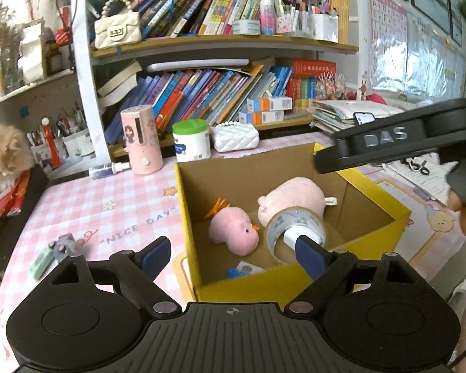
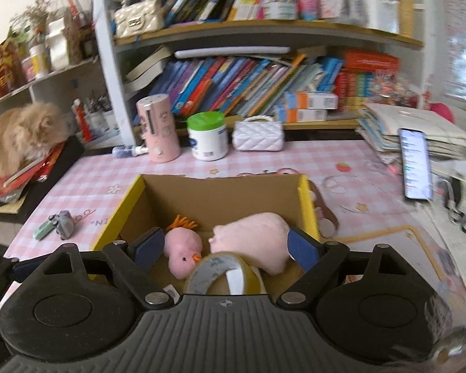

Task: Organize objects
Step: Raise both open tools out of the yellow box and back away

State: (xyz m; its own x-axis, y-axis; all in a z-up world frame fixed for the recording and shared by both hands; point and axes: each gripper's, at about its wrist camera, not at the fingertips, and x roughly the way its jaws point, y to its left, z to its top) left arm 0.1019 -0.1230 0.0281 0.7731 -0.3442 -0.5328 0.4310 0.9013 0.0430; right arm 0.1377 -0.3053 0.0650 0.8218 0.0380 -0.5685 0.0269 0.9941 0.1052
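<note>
Cardboard, yellow outside and brown within, makes the open box (image 1: 372, 233) that sits on the pink checked table (image 1: 93, 205), and it is the biggest thing at risk: both grippers hang close over its near rim, so a careless swing could catch the wall and shove or tip the light box

Inside lie the pale pink plush pig (image 1: 295, 199), the smaller pink chick with orange tuft (image 1: 233, 231) and a roll of clear tape (image 1: 295, 228) standing on edge against the pig. That roll looks unsteady to me; a nudge could set it rolling or drop it flat onto the chick

Left gripper (image 1: 233, 255) has its fingers spread wide with nothing between them, one blue pad in front of the tape roll without pressing on it. Right gripper (image 2: 223, 245) is likewise spread and empty, above the two toys. If either hand dips again, an open finger could snag a plush and drag it back out

Out on the table, well apart from the box, a small grey toy car (image 1: 63, 245) and a mint green piece (image 1: 40, 262) beside it seem still unsorted; reaching across for them risks brushing the pink cylinder (image 1: 141, 140) or the green-lidded tub (image 1: 191, 140) standing behind

The cat (image 2: 25, 136) at the table's left end might also wander in
</note>
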